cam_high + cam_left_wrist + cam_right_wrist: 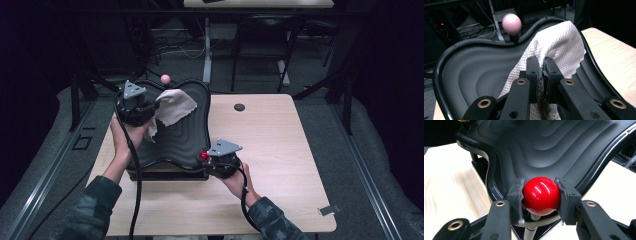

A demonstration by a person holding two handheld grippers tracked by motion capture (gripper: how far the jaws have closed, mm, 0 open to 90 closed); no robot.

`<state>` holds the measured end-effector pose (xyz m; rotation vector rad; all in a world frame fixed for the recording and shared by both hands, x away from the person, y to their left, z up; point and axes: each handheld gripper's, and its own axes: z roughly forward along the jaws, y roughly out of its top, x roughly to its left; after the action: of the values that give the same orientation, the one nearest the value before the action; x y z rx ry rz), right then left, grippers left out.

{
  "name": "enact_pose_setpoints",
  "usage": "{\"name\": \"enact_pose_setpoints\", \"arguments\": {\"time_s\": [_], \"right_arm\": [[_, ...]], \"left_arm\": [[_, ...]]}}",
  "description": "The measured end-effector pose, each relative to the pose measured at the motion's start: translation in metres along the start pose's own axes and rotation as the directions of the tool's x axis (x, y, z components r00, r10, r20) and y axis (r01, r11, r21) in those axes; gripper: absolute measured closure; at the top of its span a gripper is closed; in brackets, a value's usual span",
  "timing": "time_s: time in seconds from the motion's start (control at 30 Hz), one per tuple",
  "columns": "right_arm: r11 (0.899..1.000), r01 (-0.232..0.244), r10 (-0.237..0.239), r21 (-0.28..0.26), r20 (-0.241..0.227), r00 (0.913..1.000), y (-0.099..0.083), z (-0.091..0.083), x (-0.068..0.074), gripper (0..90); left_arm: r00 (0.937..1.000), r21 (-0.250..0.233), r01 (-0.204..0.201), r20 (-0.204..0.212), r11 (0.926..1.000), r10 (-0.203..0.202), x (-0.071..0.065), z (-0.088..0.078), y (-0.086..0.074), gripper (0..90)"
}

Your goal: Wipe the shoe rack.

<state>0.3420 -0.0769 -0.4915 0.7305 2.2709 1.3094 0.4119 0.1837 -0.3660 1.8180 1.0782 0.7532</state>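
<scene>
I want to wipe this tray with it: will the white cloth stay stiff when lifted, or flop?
The white cloth will probably flop: it already drapes in folds from the left tongs, which pinch a small bunch of it. Its waffle weave looks thin, so it is likely light. The textured surface should grip rather than slide on the black tray.

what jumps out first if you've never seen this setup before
The glossy red ball, clamped between the right gripper jaws at the near rim of the black ridged tray. Next, the white cloth pinched in the left gripper over the tray, with a pink ball on a post at the far rim.
</scene>
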Motion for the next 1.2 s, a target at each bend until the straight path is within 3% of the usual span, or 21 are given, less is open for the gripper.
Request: {"name": "enact_pose_setpoints", "arguments": {"time_s": [0.33,0.5,0.73,0.83,0.97,1.2], "right_arm": [[1.000,-0.009,0.009,-0.013,-0.004,1.0000,-0.008,-0.011,0.000,60.1],[1.000,-0.006,0.006,-0.014,0.004,1.0000,-0.009,-0.012,0.001,60.1],[1.000,-0.011,0.011,-0.019,0.005,0.9999,-0.010,-0.013,0.002,60.1],[1.000,-0.012,0.012,-0.019,0.004,0.9999,-0.010,-0.013,0.001,60.1],[1.000,-0.013,0.013,-0.023,0.008,0.9999,-0.010,-0.012,0.002,60.1],[1.000,-0.016,0.016,-0.024,0.006,0.9998,-0.010,-0.012,0.002,60.1]], "left_arm": [[0.9961,-0.018,-0.031,-0.083,0.9994,0.029,-0.002,0.026,0.044,83.7],[0.9917,0.001,-0.032,-0.125,0.9995,0.031,-0.001,0.046,0.057,83.7],[0.9859,0.043,-0.033,-0.163,0.9985,0.040,0.001,0.069,0.057,83.5],[0.9844,0.039,-0.038,-0.170,0.9985,0.044,0.001,0.071,0.058,83.6],[0.9765,0.060,-0.062,-0.203,0.9963,0.072,0.002,0.073,0.061,83.6],[0.9674,0.137,-0.013,-0.249,0.9905,0.047,0.023,0.082,0.055,83.7]]}}
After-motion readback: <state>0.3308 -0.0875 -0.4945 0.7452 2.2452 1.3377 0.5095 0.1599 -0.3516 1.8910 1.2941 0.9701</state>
